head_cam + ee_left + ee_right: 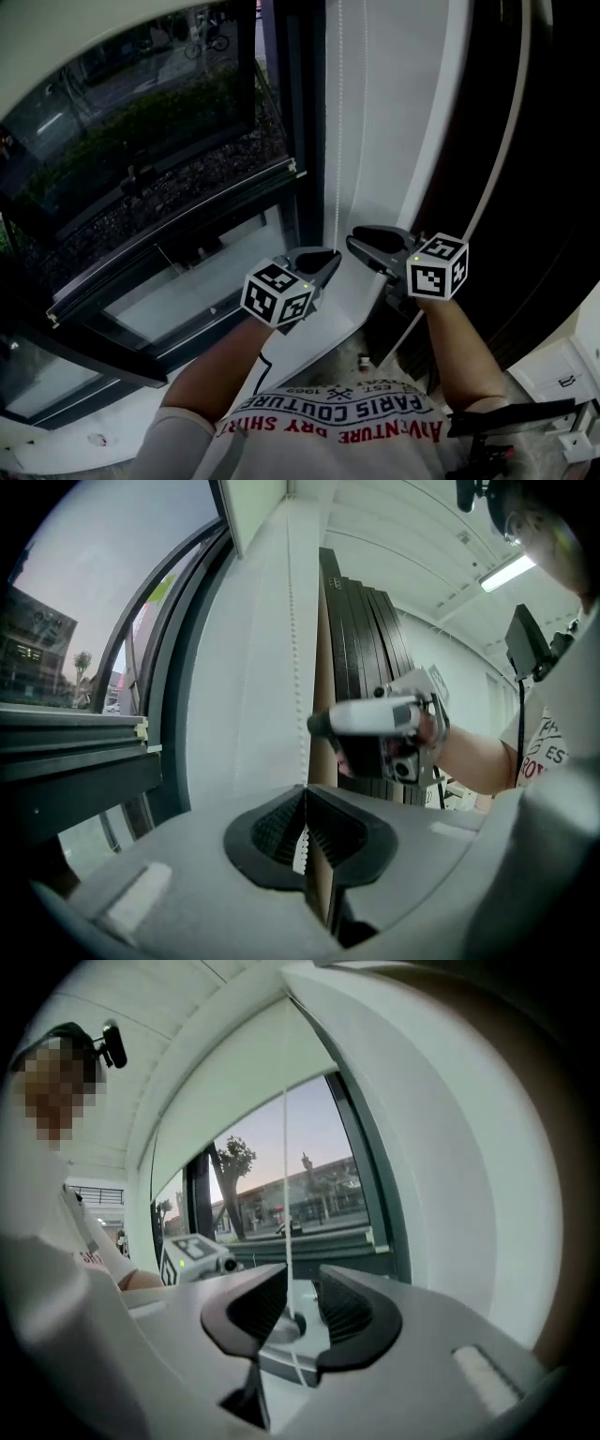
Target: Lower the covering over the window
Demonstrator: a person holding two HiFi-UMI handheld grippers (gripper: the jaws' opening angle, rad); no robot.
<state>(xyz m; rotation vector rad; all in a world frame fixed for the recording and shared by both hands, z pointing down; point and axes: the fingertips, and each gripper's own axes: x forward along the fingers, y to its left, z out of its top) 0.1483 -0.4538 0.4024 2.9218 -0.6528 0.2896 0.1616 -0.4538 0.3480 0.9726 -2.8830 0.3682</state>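
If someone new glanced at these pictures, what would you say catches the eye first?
Two handheld grippers meet at a white bead chain hanging beside the large dark-framed window. The left gripper is clamped shut on the chain, while the right gripper has its jaws apart with the chain running between them. A white blind covers only the top of the glass.

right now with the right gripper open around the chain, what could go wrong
1. Only the left gripper is clamped on the bead chain. The right gripper stands open, with the chain between its jaws untouched. If the left lets go first, the chain may slip.
2. Two strands of it hang close together in the head view. Closing on the wrong one could raise the blind instead.
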